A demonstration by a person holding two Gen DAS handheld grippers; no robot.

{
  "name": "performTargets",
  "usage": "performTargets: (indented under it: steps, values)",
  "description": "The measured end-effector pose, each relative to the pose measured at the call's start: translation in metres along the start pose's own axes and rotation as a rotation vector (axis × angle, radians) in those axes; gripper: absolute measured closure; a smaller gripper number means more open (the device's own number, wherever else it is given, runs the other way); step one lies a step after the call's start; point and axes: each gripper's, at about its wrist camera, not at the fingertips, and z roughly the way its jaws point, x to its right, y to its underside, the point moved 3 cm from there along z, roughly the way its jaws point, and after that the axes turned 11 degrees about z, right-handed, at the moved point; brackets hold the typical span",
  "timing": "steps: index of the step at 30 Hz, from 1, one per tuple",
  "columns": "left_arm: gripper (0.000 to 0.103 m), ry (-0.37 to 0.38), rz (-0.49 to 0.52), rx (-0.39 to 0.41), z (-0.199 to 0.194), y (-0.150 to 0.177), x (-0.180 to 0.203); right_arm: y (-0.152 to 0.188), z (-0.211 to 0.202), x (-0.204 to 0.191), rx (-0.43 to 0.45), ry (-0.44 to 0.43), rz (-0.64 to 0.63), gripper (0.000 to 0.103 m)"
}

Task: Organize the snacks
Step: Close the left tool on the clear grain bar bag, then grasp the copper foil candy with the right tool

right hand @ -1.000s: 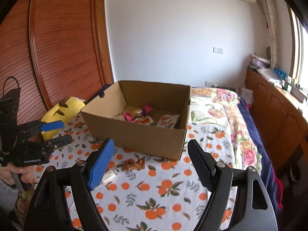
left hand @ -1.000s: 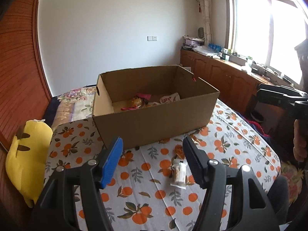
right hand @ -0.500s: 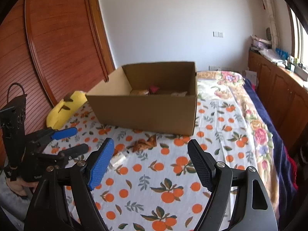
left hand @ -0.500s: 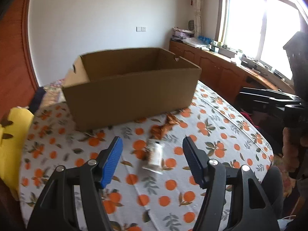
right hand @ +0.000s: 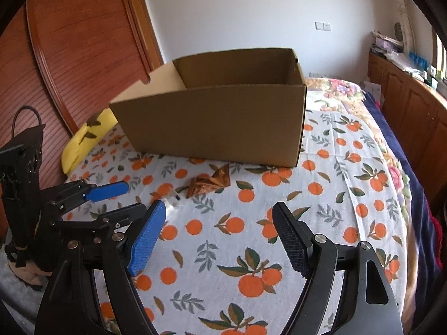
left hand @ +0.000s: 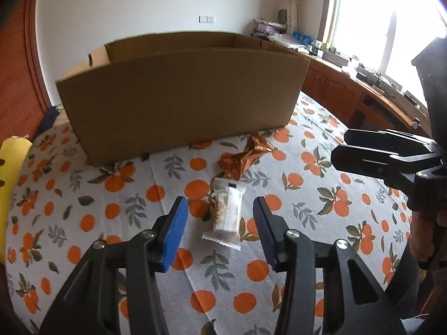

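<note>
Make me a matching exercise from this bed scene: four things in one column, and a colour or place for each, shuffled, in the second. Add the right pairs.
Things:
1. white snack packet
2. crumpled wrapper
3. cardboard box
4. cushion

Descriptions:
A. yellow, at the bed's edge by the wooden headboard
B. lying between the open jaws of the left gripper
C. copper-brown, on the cloth just in front of the box
D. plain brown, standing open-topped on the orange-print cloth

Pairs: 1-B, 2-C, 3-D, 4-A

Home bedroom, bed, wooden cabinets, curtained window
</note>
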Motion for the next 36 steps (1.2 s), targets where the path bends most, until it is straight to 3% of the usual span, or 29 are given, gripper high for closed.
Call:
performTargets:
  steps: [6,13,16,30,36]
  values:
    - [0.056,0.025,0.021,-0.046,0.015,-0.002,0.005,0.004,0.014,0.003,-0.024,-0.007,0.010,0.023]
    - [0.057,0.001,0.013,-0.107,0.032,0.002,0.004,0.002,0.028,-0.004,-0.029,-0.019,0.000,0.023]
    - [0.084,-0.039,0.058,-0.100,0.029,0.004,0.008,0.002,0.034,-0.006,-0.035,-0.018,-0.008,0.023]
    - [0.084,-0.033,-0.050,-0.042,-0.008,0.013,-0.022,0.002,0.086,-0.010,-0.138,-0.036,0.023,0.037]
    - [0.084,-0.042,-0.067,-0.028,-0.017,0.015,-0.031,-0.009,0.100,-0.017,-0.158,-0.043,0.037,0.053]
